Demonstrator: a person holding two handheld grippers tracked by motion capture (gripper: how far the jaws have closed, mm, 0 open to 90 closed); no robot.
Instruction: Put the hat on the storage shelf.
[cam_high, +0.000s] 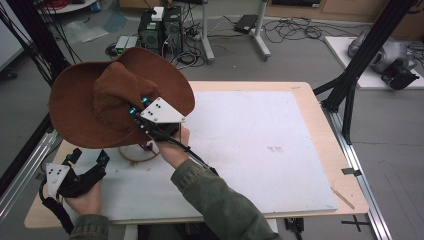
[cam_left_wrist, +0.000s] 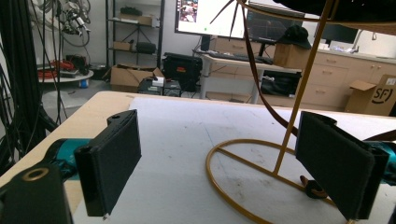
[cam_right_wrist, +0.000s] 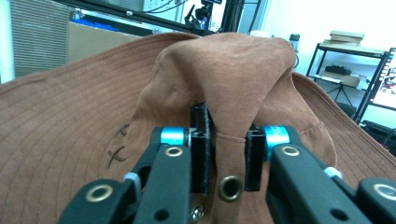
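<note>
The right gripper (cam_high: 142, 107) pinched the crown of the brown hat (cam_high: 80, 107), held over the gold wire stand (cam_left_wrist: 261, 158) on the tabletop (cam_high: 250, 145). The left gripper (cam_left_wrist: 224, 168) rested released. Lowering squarely over the stand's post looked advisable before release.

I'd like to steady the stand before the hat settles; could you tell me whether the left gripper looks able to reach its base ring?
Probably yes. The left gripper is open, and bare table lies between it and the gold stand.
</note>
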